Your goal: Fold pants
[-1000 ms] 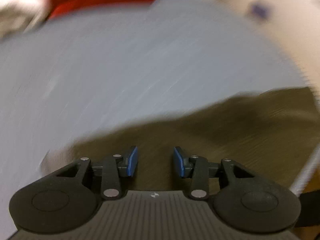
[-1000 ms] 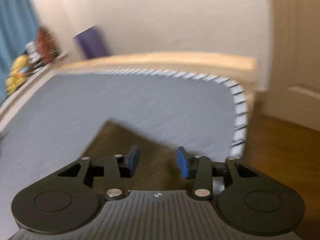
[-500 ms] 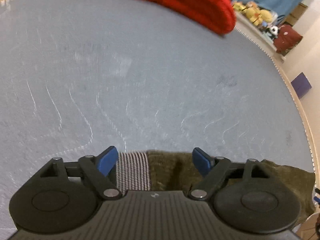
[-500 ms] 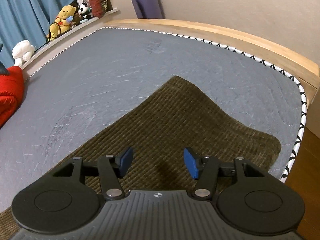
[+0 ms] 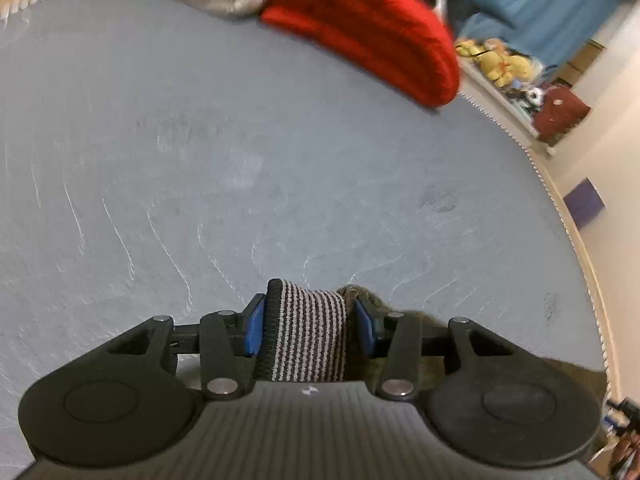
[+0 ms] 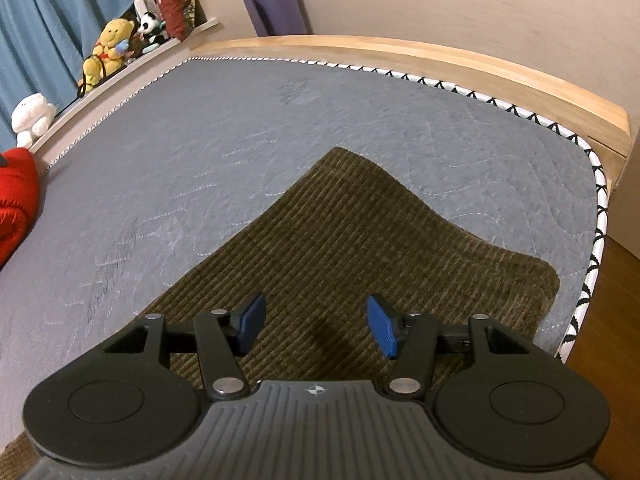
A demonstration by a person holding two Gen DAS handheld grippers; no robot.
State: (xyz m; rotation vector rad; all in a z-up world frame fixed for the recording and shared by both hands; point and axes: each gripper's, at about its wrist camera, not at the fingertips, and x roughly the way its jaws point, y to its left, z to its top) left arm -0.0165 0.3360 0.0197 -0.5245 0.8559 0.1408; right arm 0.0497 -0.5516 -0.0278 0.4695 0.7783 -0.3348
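**Waistband gripped at the left; right tongs not yet on the cloth**

The brown corduroy pants [image 6: 360,248] are spread on the grey mattress [image 6: 280,128], near its corner by the wooden bed frame [image 6: 440,54], with one pointed fold of cloth reaching toward the middle of the bed. The striped black-and-white waistband [image 5: 306,332] is clenched between the blue pads of the left tongs [image 5: 306,330], a tuft of the brown cloth bunched just beside the right-hand pad. The right tongs [image 6: 316,326] are held released above the corduroy, jaws wide apart and nothing between them.

The step in hand is judged to be the taking up of the pants for the first fold: one hold is secured, the second is not. For the next move, the right tongs would need to be lowered onto an edge of the cloth and closed there, so that the garment can be lifted and laid over evenly; with only one hold, the corduroy is likely to drag and bunch.

Against the frame half a second earlier, the left tongs are seen closed, where they were then open with the waistband lying between the pads. The right tongs are little changed: open then, open now, over the same stretch of corduroy.
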